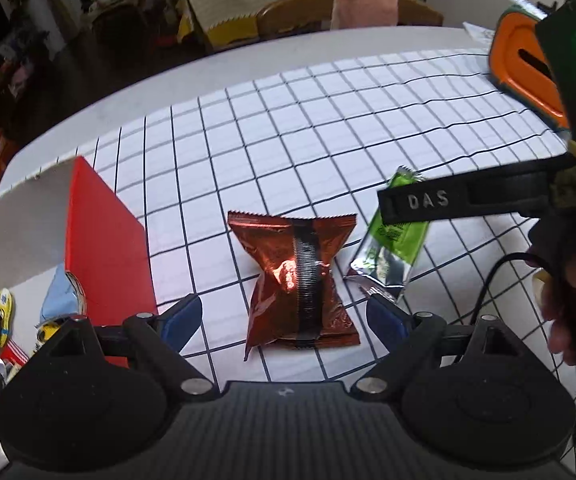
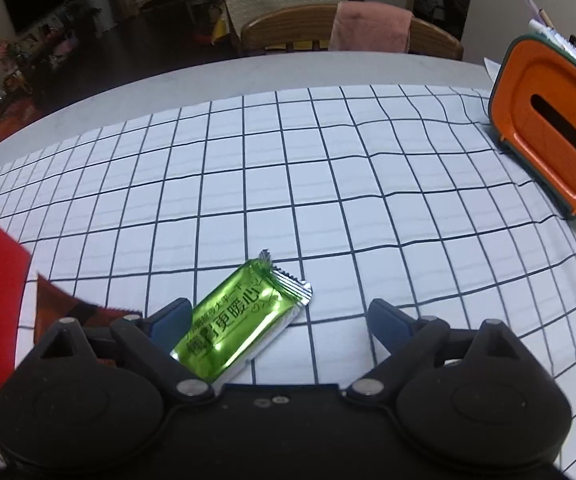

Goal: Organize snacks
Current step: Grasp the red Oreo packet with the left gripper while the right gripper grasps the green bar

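Observation:
A red-brown foil snack packet (image 1: 295,280) lies flat on the checked cloth, between the blue pads of my left gripper (image 1: 284,314), which stands open just above it without touching. To its right lies a green snack packet (image 1: 391,256), partly covered by one black finger (image 1: 427,200) of the right gripper. In the right wrist view the green packet (image 2: 240,320) lies slantwise between the jaws of my right gripper (image 2: 280,316), close to the left pad (image 2: 172,320); the jaws are open and neither pad presses on it. The brown packet's corner (image 2: 60,304) shows at the left.
A red box (image 1: 104,232) with a white flap (image 1: 20,232) stands open at the left, with several snacks (image 1: 60,296) inside. An orange tissue box (image 2: 551,136) stands at the far right of the cloth. A wooden chair with a pink cloth (image 2: 371,28) is behind the table.

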Demonstrator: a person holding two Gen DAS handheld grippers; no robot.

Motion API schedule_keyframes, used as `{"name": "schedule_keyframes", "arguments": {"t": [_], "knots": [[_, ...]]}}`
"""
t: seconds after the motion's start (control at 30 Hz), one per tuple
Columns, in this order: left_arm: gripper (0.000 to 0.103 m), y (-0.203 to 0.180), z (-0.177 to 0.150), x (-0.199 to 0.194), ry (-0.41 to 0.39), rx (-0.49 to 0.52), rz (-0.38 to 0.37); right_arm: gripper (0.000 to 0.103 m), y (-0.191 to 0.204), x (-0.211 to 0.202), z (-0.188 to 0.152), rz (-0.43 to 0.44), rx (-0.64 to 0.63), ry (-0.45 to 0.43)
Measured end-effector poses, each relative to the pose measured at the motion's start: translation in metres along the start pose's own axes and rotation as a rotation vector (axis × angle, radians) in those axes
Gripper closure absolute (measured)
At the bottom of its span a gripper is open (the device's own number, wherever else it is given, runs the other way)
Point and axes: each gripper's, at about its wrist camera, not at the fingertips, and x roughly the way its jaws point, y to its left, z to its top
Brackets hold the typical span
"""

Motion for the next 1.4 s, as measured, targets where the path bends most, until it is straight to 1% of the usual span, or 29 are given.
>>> {"name": "schedule_keyframes", "arguments": {"t": [0.27,0.4,0.47,0.67,0.7,0.77,0.8,0.83,0.87,0.9,0.93,0.97,1.03,1.07,1.1,1.17,1.2,1.23,1.4], "knots": [[0.013,0.004,0.006,0.015,0.041,-0.012,0.002,0.008,0.024,0.02,0.009,-0.064,-0.048,0.009],[0.013,0.004,0.008,0.02,0.054,-0.017,-0.011,0.01,0.039,0.026,0.003,-0.09,-0.117,0.018],[0.013,0.004,0.009,0.023,0.059,-0.017,-0.009,0.01,0.044,0.024,-0.004,-0.089,-0.141,0.019],[0.013,0.005,0.012,0.031,0.072,-0.02,-0.005,0.011,0.035,0.012,-0.021,-0.072,-0.172,0.022],[0.013,0.006,0.013,0.033,0.073,-0.018,-0.006,0.012,0.031,0.013,-0.022,-0.065,-0.175,0.026],[0.013,0.006,0.013,0.036,0.077,-0.017,-0.004,0.018,0.024,0.009,-0.027,-0.049,-0.173,0.031],[0.014,0.007,0.014,0.038,0.081,-0.017,-0.006,0.024,0.021,0.007,-0.027,-0.036,-0.17,0.034],[0.014,0.008,0.014,0.039,0.081,-0.021,-0.005,0.028,0.019,0.004,-0.03,-0.026,-0.17,0.035],[0.014,0.008,0.014,0.04,0.081,-0.024,-0.008,0.029,0.016,0.002,-0.032,-0.021,-0.172,0.035],[0.015,0.008,0.015,0.041,0.082,-0.025,-0.01,0.035,0.013,0.0,-0.034,-0.019,-0.172,0.034],[0.019,0.008,0.015,0.041,0.08,-0.024,-0.014,0.043,0.01,-0.002,-0.037,-0.01,-0.169,0.032],[0.022,0.008,0.015,0.042,0.079,-0.024,-0.019,0.047,0.007,-0.005,-0.039,0.002,-0.162,0.033],[0.034,0.007,0.016,0.041,0.082,-0.02,-0.027,0.06,0.003,-0.01,-0.045,0.01,-0.156,0.028],[0.037,0.005,0.016,0.04,0.083,-0.019,-0.029,0.061,0.001,-0.012,-0.049,0.012,-0.16,0.022],[0.044,0.005,0.016,0.04,0.082,-0.019,-0.031,0.062,-0.001,-0.014,-0.052,0.017,-0.162,0.021],[0.048,0.005,0.016,0.039,0.082,-0.018,-0.035,0.062,-0.005,-0.016,-0.056,0.03,-0.153,0.015],[0.055,0.006,0.016,0.039,0.082,-0.022,-0.041,0.062,-0.011,-0.016,-0.059,0.032,-0.148,0.011],[0.058,0.007,0.014,0.038,0.082,-0.025,-0.046,0.062,-0.013,-0.017,-0.063,0.032,-0.144,0.007],[0.064,0.01,0.01,0.031,0.072,-0.036,-0.056,0.062,-0.019,-0.027,-0.068,0.051,-0.131,-0.002]]}}
